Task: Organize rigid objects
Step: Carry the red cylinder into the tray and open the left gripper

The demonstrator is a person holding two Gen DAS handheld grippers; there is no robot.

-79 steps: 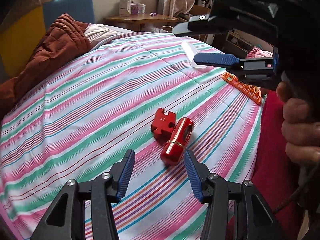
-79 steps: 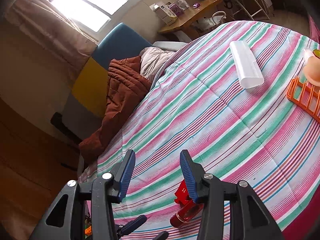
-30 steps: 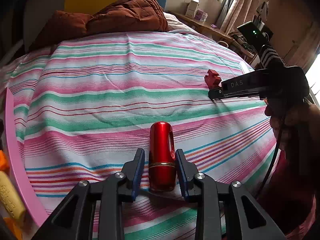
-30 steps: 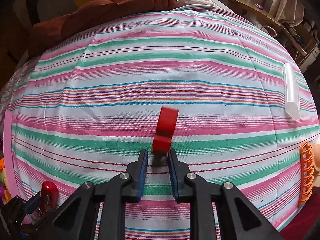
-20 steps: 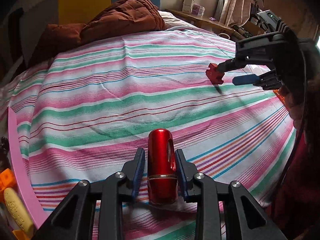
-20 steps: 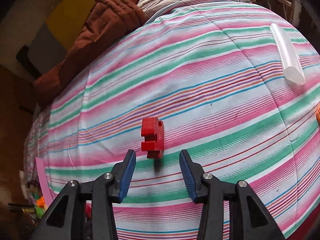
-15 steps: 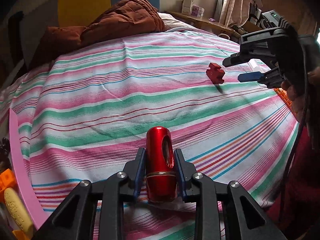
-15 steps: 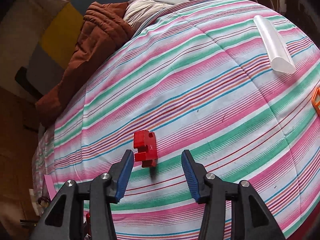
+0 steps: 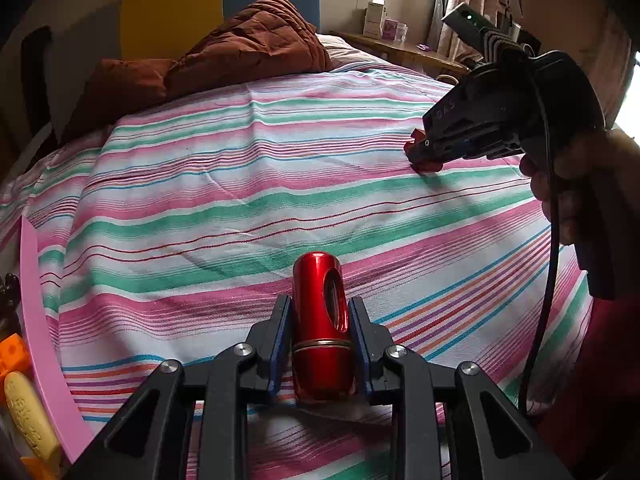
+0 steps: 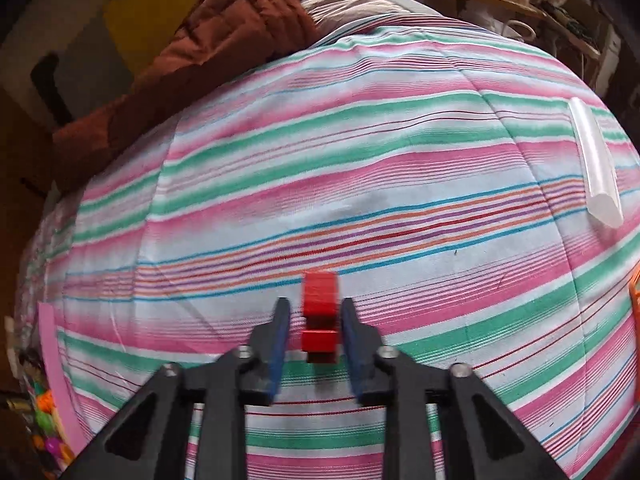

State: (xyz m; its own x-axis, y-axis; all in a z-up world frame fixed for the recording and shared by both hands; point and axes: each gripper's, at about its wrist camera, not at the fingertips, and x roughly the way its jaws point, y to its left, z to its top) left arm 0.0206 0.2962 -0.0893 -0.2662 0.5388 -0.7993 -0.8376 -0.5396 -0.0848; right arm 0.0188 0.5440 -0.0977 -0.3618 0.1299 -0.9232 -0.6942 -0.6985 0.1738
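Note:
A shiny red metal cylinder (image 9: 320, 320) with a slot in its side and a gold band is clamped between the blue pads of my left gripper (image 9: 320, 302), low over the striped bedspread (image 9: 240, 184). A small red notched block (image 10: 320, 312) stands edge-on between the fingers of my right gripper (image 10: 315, 304), whose jaws are closing on it. In the left wrist view the right gripper (image 9: 420, 154) pinches that red block (image 9: 428, 166) at the bed's far right, with a person's hand (image 9: 580, 184) on its handle.
A pink tray edge (image 9: 38, 304) with yellow and orange toys lies at the bed's left side. A brown quilt (image 9: 248, 44) is heaped at the head. A clear plastic tube (image 10: 596, 168) and an orange rack (image 10: 635, 292) lie at the right.
The right gripper let the red block drop onto the bed, hovered open over it, then came down and closed around it. The left gripper kept the cylinder and tilted it slightly.

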